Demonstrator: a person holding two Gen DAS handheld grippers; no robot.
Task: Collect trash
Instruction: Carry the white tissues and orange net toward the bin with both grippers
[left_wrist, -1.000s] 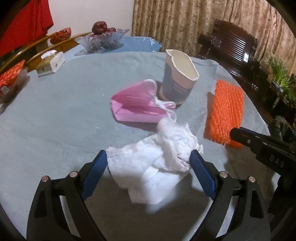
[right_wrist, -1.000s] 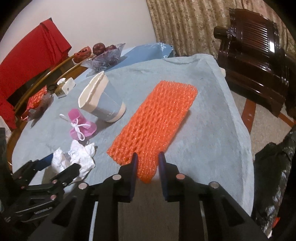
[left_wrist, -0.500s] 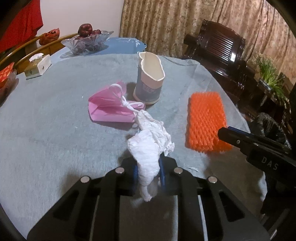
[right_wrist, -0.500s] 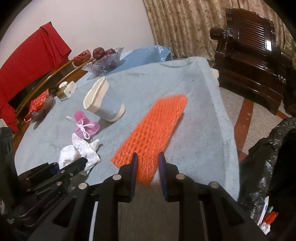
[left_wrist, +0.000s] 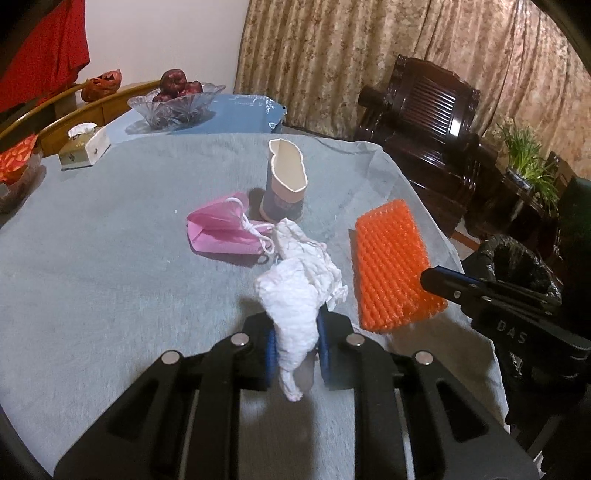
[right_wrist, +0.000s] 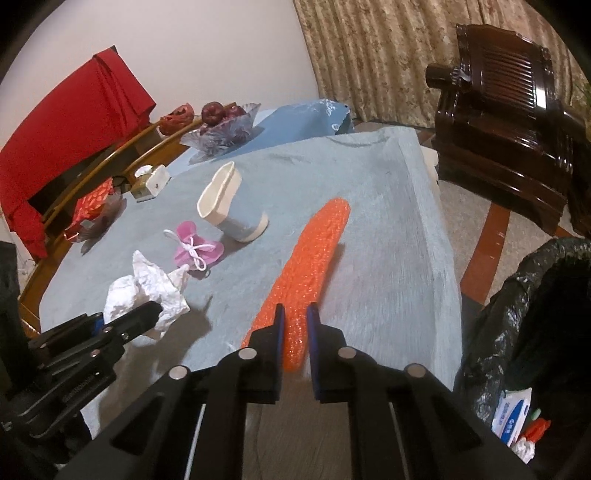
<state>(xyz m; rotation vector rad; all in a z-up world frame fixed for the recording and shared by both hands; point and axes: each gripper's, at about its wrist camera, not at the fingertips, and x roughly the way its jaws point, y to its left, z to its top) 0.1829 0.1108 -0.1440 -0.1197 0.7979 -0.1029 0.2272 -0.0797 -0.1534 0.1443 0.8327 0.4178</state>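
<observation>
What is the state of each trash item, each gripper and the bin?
left gripper: shut on white tissue
white tissue: crumpled, held
right gripper: shut on orange foam net
orange foam net: near end pinched
paper cup: upright, rim crushed
pink mask: folded, on table
trash bin: open, bag-lined

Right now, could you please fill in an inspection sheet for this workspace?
Surface: table under a grey-blue cloth.
Job's things: tissue and orange mesh gripped; pink mask and crushed cup lie on the cloth.
Clutter: fruit bowl, tissue box, blue bag.
Tools: left tool shut on the tissue; right tool shut on the mesh.
Cables: nothing seen.
Surroundings: lined bin to the right, dark chair, curtain.
</observation>
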